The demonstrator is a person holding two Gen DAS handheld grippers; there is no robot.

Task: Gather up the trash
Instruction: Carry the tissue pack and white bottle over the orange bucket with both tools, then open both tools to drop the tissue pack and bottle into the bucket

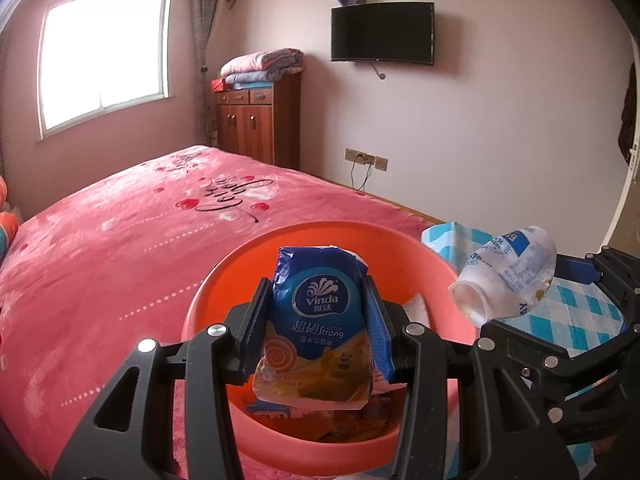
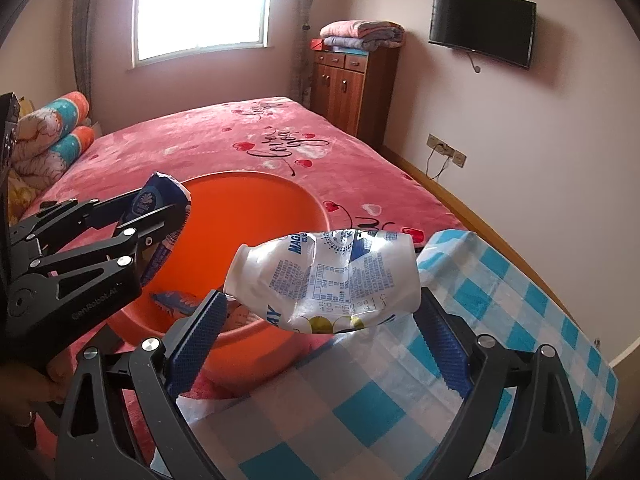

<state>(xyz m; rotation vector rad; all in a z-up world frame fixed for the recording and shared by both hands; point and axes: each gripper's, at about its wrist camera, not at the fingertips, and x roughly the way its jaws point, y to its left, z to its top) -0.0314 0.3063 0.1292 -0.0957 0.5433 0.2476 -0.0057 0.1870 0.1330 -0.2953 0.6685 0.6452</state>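
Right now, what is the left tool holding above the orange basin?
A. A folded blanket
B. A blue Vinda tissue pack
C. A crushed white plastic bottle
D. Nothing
B: the left tool is clamped on the blue Vinda tissue pack over the orange basin; the crushed white bottle sits in the right tool.

Black left gripper (image 1: 318, 320), blue ridged pads (image 1: 378, 330), silver screws

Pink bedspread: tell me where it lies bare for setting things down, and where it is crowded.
Free: the pink heart-print bedspread from the round orange plastic basin to the rolled pillows and wooden cabinet. Crowded: the near corner, where basin, blue-checked plastic sheet and both grippers sit.
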